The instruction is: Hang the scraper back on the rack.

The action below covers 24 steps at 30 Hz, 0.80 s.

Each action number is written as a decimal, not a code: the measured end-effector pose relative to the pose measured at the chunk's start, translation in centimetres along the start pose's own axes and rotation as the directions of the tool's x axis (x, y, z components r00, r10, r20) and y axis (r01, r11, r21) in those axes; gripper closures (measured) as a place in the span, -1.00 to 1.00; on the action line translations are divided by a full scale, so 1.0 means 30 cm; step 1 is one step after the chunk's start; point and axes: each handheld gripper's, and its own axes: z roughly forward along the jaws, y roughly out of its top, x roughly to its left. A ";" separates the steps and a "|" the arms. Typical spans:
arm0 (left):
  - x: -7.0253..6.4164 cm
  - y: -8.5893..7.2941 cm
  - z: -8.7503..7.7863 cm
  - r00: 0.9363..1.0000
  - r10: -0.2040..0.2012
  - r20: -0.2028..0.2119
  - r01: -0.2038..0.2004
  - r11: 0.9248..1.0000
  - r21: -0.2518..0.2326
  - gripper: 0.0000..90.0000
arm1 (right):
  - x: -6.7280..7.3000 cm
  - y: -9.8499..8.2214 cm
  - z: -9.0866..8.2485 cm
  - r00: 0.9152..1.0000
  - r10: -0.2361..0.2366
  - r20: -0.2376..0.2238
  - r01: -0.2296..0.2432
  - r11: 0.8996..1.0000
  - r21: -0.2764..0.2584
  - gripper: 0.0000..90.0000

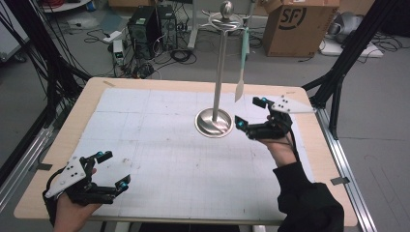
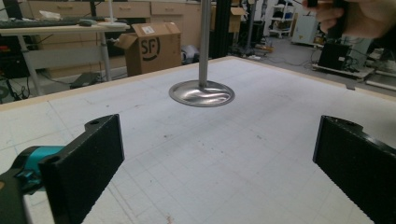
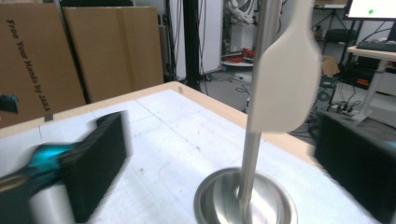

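Two grippers hold jaws wide, empty: left gripper (image 1: 109, 170) at the table's (image 1: 43, 159) seven o'clock, right gripper (image 1: 249, 112) at three o'clock of the stand (image 1: 220, 72), beside its hanging spatula (image 1: 240, 82).

SF-marked cardboard box (image 1: 298, 25), computer tower (image 1: 143, 24), floor cables (image 1: 180, 54)

Left gripper (image 2: 219, 163) held low over the white gridded mat (image 2: 224, 154), jaws spread wide.

The two black jaws are seen rising from the bottom corners, with nothing between them but bare mat. Ahead, the round metal base (image 2: 201, 93) of a stand is set on the mat, its pole (image 2: 204, 42) running up out of frame. A hand (image 2: 355, 16) is seen at the top right. A cardboard box (image 2: 152, 45) is seen beyond the table edge.
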 end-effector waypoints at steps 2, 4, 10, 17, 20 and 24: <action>0.001 -0.003 0.007 1.000 -0.006 0.002 0.006 1.000 -0.007 -0.94 | 0.025 -0.028 -0.018 1.000 -0.020 -0.002 0.020 1.000 0.003 -1.00; 0.004 -0.005 0.012 1.000 -0.004 -0.001 0.004 1.000 -0.013 -0.95 | 0.050 -0.056 -0.038 0.999 -0.040 0.005 0.040 0.999 0.000 -1.00; 0.013 -0.007 0.025 1.000 -0.005 -0.020 0.004 0.999 -0.040 -0.95 | 0.114 -0.127 -0.110 0.998 -0.054 0.016 0.055 0.997 -0.044 -1.00; 0.021 -0.014 0.041 1.000 -0.016 -0.023 0.015 0.999 -0.046 -0.94 | 0.151 -0.211 -0.193 0.999 -0.035 0.009 0.036 0.996 -0.087 -1.00; 0.025 -0.017 0.045 0.999 -0.023 -0.024 0.021 0.998 -0.057 -0.95 | 0.157 -0.253 -0.219 1.000 -0.013 0.007 0.014 0.995 -0.098 -1.00; 0.027 -0.019 0.047 0.999 -0.026 -0.027 0.024 0.998 -0.064 -0.95 | 0.151 -0.313 -0.242 1.000 0.016 0.018 -0.014 0.995 -0.095 -1.00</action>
